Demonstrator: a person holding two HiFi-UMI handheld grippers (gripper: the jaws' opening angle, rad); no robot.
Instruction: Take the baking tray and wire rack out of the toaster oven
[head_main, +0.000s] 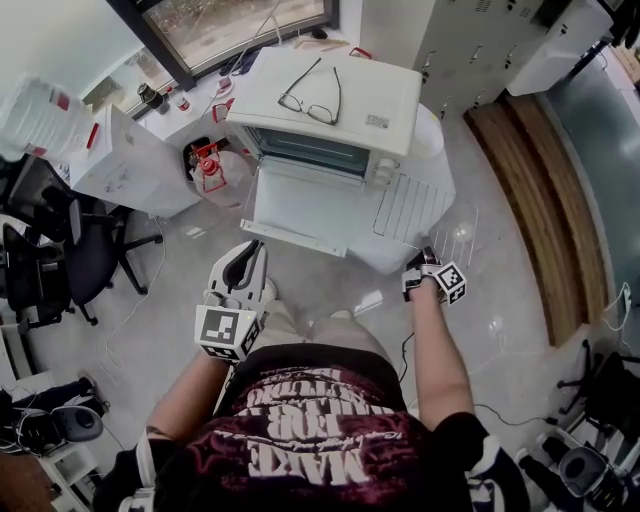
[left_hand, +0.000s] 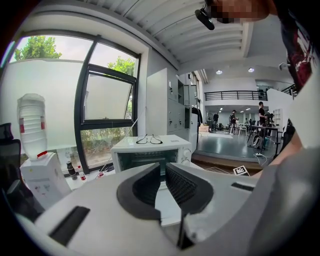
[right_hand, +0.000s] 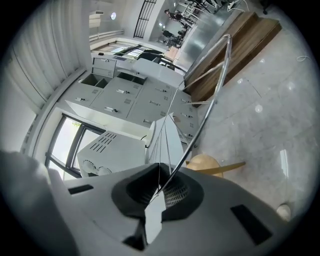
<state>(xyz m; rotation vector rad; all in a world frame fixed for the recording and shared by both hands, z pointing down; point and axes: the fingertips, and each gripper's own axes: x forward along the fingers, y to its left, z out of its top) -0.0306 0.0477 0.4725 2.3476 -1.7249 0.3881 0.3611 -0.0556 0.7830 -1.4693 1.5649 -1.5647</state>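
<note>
**Desk:** Stock of the scene, left to right, please.

**Operator:** Item one, my left tongs (left_hand: 163, 174): pads drawn together to a thin slit, nothing in them. Item two, toaster oven (head_main: 385, 95) on the white table (head_main: 432, 135). A pair of glasses (head_main: 310, 95) lies on its roof, and its door (head_main: 305, 205) hangs open toward me. The oven sits dead ahead of the left tongs, and I see its mouth right over the slit.

**Desk:** And the task's pieces?

**Operator:** Item three, wire rack (head_main: 408, 205): out of the oven, just right of the open door, over the table's near edge. Its length runs from my grip away toward the oven's right side. I can't tell whether it rests on the table. Item four, right tongs (right_hand: 160, 189): clamped on the rack's near rim wire. Item five, baking tray: not made out, because the cavity is dark from here.

**Desk:** Which tongs for the tray?

**Operator:** The left, I judge. They are free, and the oven mouth lies straight along their line, near but apart. The right tongs are off to the side and loaded, so the rack needs a place first.
</note>
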